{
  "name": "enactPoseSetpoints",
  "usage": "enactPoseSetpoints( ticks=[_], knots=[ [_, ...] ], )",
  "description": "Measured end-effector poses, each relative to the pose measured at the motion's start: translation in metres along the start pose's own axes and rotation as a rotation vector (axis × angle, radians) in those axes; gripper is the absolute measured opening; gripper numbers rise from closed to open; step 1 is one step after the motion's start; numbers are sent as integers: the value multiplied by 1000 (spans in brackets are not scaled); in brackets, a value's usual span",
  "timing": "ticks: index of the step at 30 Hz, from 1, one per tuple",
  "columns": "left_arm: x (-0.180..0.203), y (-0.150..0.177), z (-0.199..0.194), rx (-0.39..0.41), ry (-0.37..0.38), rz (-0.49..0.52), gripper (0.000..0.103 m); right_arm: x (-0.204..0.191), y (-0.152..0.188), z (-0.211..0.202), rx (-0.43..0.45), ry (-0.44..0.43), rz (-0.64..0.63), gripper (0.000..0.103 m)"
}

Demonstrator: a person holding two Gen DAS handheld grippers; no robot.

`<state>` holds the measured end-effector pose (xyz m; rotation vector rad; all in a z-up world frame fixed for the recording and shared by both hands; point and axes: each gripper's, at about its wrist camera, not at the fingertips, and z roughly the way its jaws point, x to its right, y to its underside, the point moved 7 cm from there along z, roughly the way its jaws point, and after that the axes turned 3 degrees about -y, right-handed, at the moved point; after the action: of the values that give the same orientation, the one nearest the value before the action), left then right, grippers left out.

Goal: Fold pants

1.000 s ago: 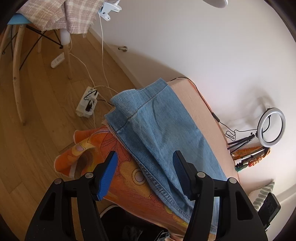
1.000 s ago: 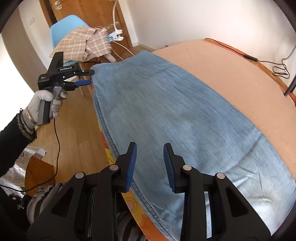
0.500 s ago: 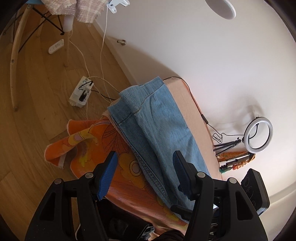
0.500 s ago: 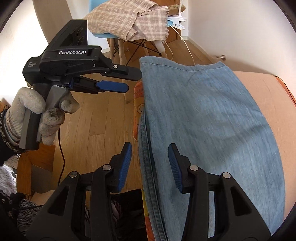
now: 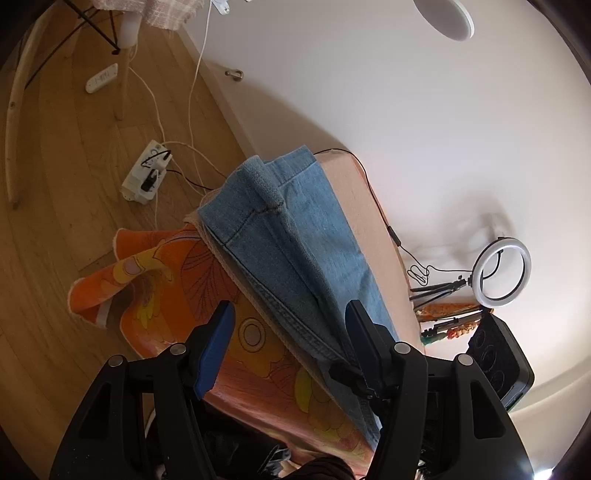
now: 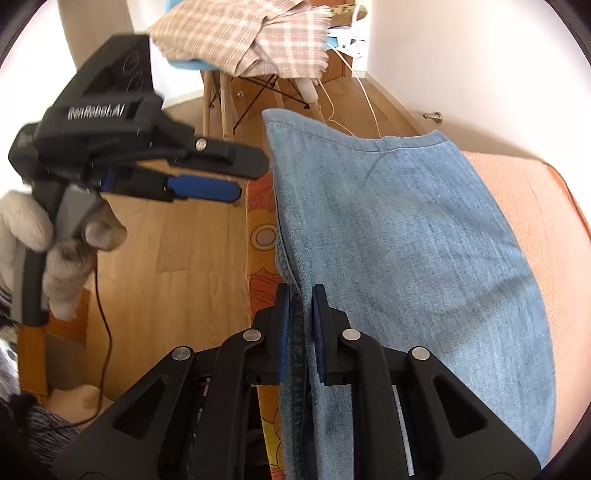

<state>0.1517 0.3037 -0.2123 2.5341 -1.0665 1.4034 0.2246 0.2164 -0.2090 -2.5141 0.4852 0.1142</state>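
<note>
Light blue jeans (image 6: 406, 229) lie folded lengthwise on a peach-covered surface (image 6: 524, 192), with their long seam edge along the side where an orange flowered cloth (image 5: 166, 280) hangs down. My right gripper (image 6: 301, 291) has that seam edge between its blue pads; its jaws are closing and the pads press on the denim. My left gripper (image 5: 290, 317) stands open above the same edge of the jeans (image 5: 295, 236), with nothing gripped. The right wrist view shows it in a gloved hand (image 6: 26, 221), open, the left gripper (image 6: 245, 179) hovering beside the jeans' far corner.
A chair draped with a plaid cloth (image 6: 251, 33) stands beyond the jeans on the wooden floor (image 6: 166, 258). A white power strip (image 5: 146, 177) with cables lies on the floor. A ring light (image 5: 502, 271) and a black cable sit at the surface's far side.
My right gripper has moved sideways to the seam edge of the jeans and closed on it. The left gripper has stayed open and turned a little.
</note>
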Motion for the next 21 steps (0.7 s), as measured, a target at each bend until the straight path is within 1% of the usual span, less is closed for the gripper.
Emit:
enactPoseSetpoints(
  ticks=[5,6,7,9,10,12,15,17,20,21],
  knots=[
    [10,0,11,11,63,-36,62,29,-4,-17,70,-92,165,12],
    [12,1,14,10,79,-47,62,33,-4,-19,81,-109,193,12],
    [15,2,17,8,98,-56,62,36,-4,-20,91,-128,222,9],
    [20,6,24,3,128,-70,62,40,-3,-22,105,-156,261,9],
    [22,8,27,-2,141,-76,62,41,-4,-22,110,-165,265,9],
    [25,11,34,-8,150,-84,62,41,-6,-21,110,-152,247,9],
    [24,10,40,11,167,-123,62,42,-7,-20,112,-160,249,8],
    [21,6,40,37,166,-144,62,42,-7,-21,116,-172,256,8],
    [14,1,36,94,129,-153,62,44,-4,-24,123,-171,270,8],
    [11,2,32,111,134,-178,62,46,-4,-24,125,-168,279,8]
  ],
)
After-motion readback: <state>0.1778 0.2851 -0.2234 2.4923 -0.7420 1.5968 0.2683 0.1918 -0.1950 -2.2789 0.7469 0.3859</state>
